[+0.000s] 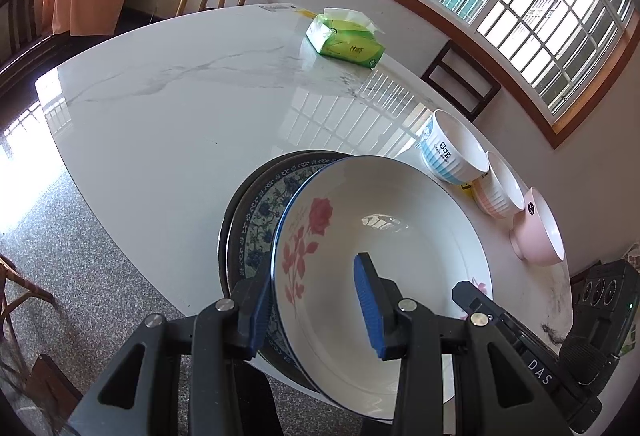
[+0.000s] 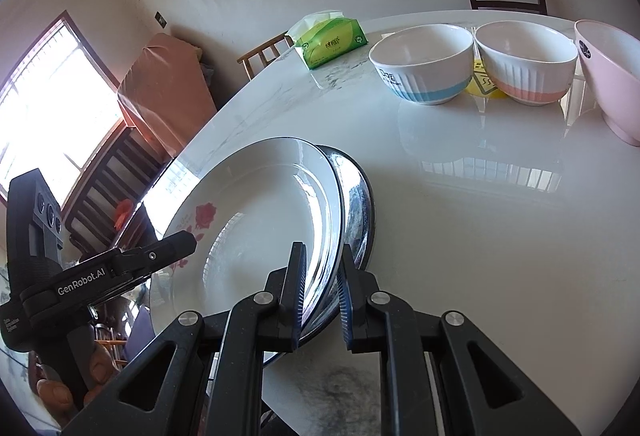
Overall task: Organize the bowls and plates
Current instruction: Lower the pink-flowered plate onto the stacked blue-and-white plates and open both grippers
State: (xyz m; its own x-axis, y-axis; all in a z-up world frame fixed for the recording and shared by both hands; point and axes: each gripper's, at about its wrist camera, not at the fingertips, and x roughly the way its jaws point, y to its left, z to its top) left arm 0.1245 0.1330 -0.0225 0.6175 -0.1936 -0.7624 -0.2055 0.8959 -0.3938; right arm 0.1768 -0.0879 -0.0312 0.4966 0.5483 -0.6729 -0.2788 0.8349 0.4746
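Plates gathered and gripped from both sides; three bowls not yet stacked.

A white rose-printed ceramic plate (image 1: 384,244) sits tilted atop a blue-and-white patterned plate (image 1: 260,215) and a dark-rimmed plate beneath, near the edge of the white marble-look counter (image 1: 160,107). The left gripper (image 1: 316,300) has its jaws part open astride the stack's rim, one inside the rose plate; whether they press I cannot tell. The right gripper (image 2: 322,296) pinches the opposite rim, jaws nearly shut. Well apart stand a blue-banded white bowl (image 2: 424,67) reading "Dog", a pink-banded white bowl (image 2: 528,63) and a plain pink bowl (image 2: 612,75), side by side, probably the remaining work. The handles read "GenRobot.AI" and "DAS".
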